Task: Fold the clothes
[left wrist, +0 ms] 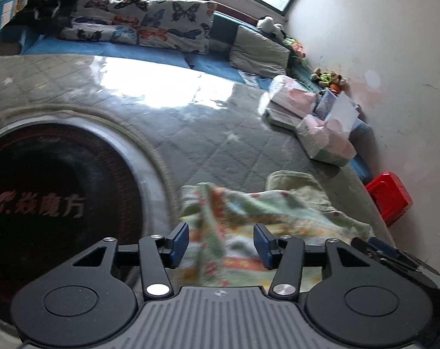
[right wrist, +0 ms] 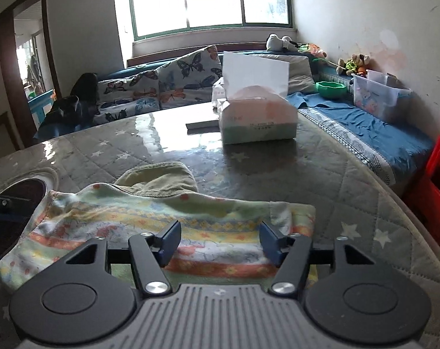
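Note:
A small pastel garment (right wrist: 162, 215) with orange, yellow and green patterned bands lies crumpled on the grey quilted table cover (right wrist: 321, 174). An olive-green part (right wrist: 162, 177) of it sticks out at the far side. My right gripper (right wrist: 220, 241) hovers open over the garment's near right portion, its blue pads (right wrist: 170, 241) apart and not pressing the cloth. In the left wrist view the same garment (left wrist: 263, 206) lies ahead, and my left gripper (left wrist: 221, 241) stands open over its left edge, with cloth showing between the fingers but not pinched.
A round dark cooktop (left wrist: 45, 203) is set into the table left of the garment. Tissue packs (right wrist: 257, 116) stand mid-table beyond it. A red stool (right wrist: 435, 180) sits at the right, and a blue sofa with butterfly cushions (right wrist: 167, 87) lines the far side.

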